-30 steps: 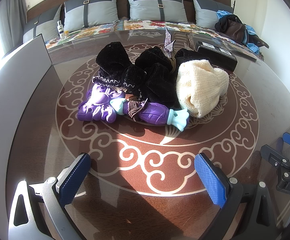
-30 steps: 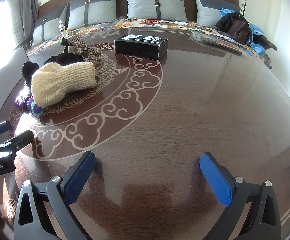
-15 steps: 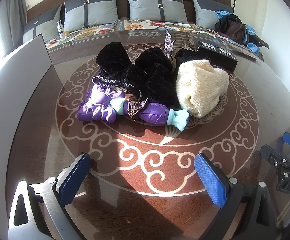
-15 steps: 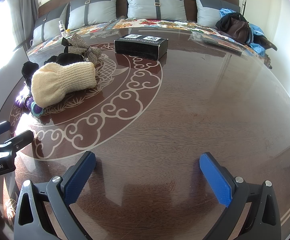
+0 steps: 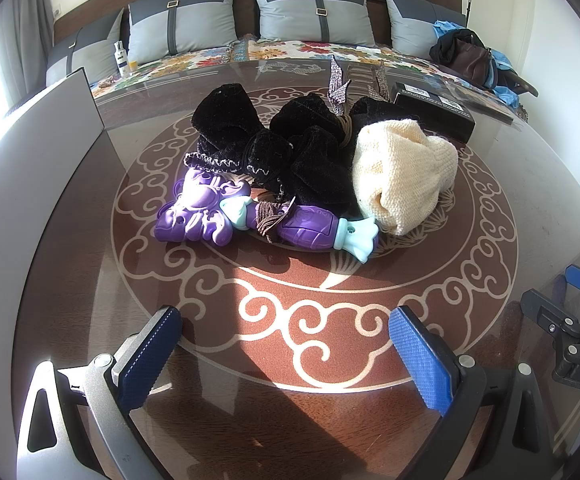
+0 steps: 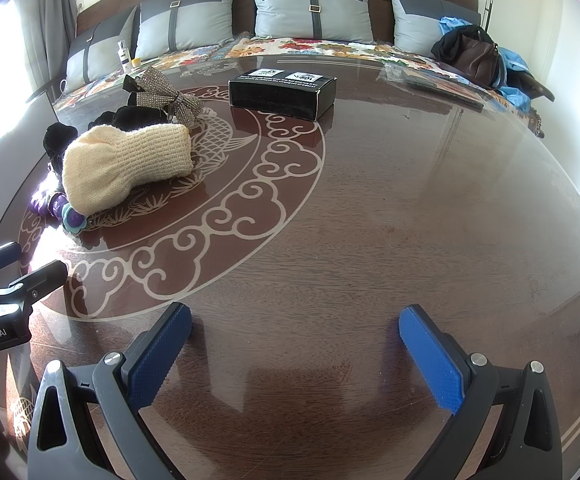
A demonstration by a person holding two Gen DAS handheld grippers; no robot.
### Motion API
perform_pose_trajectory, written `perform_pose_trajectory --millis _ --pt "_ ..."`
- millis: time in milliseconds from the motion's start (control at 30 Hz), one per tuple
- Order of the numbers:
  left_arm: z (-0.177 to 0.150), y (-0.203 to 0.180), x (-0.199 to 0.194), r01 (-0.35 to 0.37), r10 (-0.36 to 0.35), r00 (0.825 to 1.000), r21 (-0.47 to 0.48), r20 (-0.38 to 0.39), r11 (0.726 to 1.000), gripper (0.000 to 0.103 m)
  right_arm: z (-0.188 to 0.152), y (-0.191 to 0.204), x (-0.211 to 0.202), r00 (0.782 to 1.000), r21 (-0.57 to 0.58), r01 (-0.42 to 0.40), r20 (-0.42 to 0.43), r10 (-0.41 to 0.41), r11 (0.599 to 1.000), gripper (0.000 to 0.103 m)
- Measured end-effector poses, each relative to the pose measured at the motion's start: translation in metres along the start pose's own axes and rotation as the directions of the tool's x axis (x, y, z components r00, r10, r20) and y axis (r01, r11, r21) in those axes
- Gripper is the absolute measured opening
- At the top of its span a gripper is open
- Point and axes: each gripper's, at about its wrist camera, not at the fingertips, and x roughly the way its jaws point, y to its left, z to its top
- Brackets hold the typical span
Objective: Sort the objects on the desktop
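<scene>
Left wrist view has the whole pile dead ahead on the bench [image 5: 522,208], which is a big dark glass-topped one with swirly inlay. Behind it is a bed [image 5: 290,50] with grey pillows. Off to the far right of the pile sits a black box [image 6: 281,94], standing apart from the rest.

Biggest thing in the pile is the cream knit [image 5: 404,174], leaning against the black fuzzy stuff [image 5: 273,148]. In front of those lie two purple toys [image 5: 249,220], touching each other, with a brown tassel draped over them. A glittery bow [image 6: 169,94] pokes up at the back.

Left gripper [image 5: 285,356] hovers near the pile, jaws wide apart and empty. Right gripper [image 6: 296,354] is the same, wide and holding nothing, over bare wood well away from the pile.

My guess is nothing's sorted yet. I'd go for a loose outer item first, probably the purple toy in front, since it's rigid and nearest the left gripper. Pinch across the narrow body, not the tassel, and lift straight so the fuzzy stuff doesn't drag along.
</scene>
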Motion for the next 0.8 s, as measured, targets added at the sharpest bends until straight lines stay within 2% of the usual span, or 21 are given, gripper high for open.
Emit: perform_pose_trajectory --millis 800 --pt "-0.0002 -0.0003 -0.0001 0.000 0.000 1.000 0.000 0.000 1.000 0.103 -0.0002 -0.0017 -0.0001 1.000 -0.001 -0.001 0.000 0.001 1.000 0.103"
